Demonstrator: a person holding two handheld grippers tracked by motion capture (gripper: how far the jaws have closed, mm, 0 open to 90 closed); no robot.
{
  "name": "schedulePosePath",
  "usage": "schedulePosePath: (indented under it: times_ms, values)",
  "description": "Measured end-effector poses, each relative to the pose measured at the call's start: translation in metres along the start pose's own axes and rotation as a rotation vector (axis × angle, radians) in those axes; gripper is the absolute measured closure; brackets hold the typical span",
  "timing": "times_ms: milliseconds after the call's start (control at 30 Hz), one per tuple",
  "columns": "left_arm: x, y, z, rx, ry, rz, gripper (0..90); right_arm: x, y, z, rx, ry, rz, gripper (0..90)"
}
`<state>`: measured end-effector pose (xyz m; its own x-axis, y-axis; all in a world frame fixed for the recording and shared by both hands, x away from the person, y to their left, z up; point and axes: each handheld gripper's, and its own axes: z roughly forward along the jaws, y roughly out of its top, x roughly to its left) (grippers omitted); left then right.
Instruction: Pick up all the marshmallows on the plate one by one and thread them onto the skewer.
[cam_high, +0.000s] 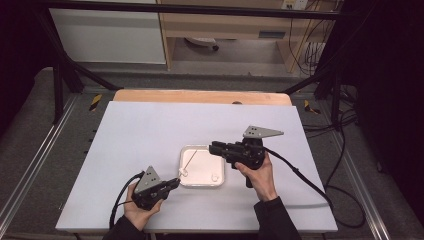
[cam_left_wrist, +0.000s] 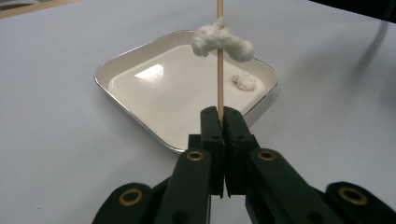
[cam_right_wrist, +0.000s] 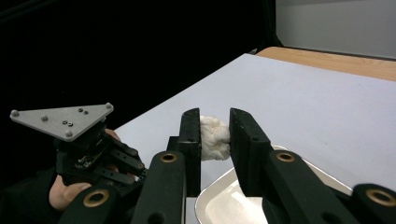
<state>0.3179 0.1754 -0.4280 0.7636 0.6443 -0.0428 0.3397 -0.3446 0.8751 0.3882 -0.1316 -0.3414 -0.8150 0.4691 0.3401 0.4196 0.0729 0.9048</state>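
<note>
Your left tool (cam_left_wrist: 223, 116) is clamped on a wooden skewer (cam_left_wrist: 219, 70) with one marshmallow (cam_left_wrist: 222, 41) threaded above its tips. Your right tool (cam_right_wrist: 215, 135) pinches another marshmallow (cam_right_wrist: 214, 137) over the tray (cam_left_wrist: 140, 56). Miss the skewer tip while threading and the soft piece could tear or drop.

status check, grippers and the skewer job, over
Left gripper shut on skewer, one marshmallow threaded. Right gripper shut on second marshmallow, above tray. One piece left in tray. Nothing in the way.
</note>
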Motion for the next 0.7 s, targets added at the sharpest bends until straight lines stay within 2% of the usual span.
schedulePosePath:
  times_ms: [433, 700]
  values:
    - [-0.002, 0.001, 0.001, 0.001, -0.009, 0.008, 88.7, -0.005, -0.001, 0.024, 0.001, 0.035, 0.048, 74.9]
    - [-0.002, 0.001, 0.001, -0.001, -0.01, 0.013, 88.7, -0.005, -0.003, 0.028, 0.015, 0.043, 0.057, 74.9]
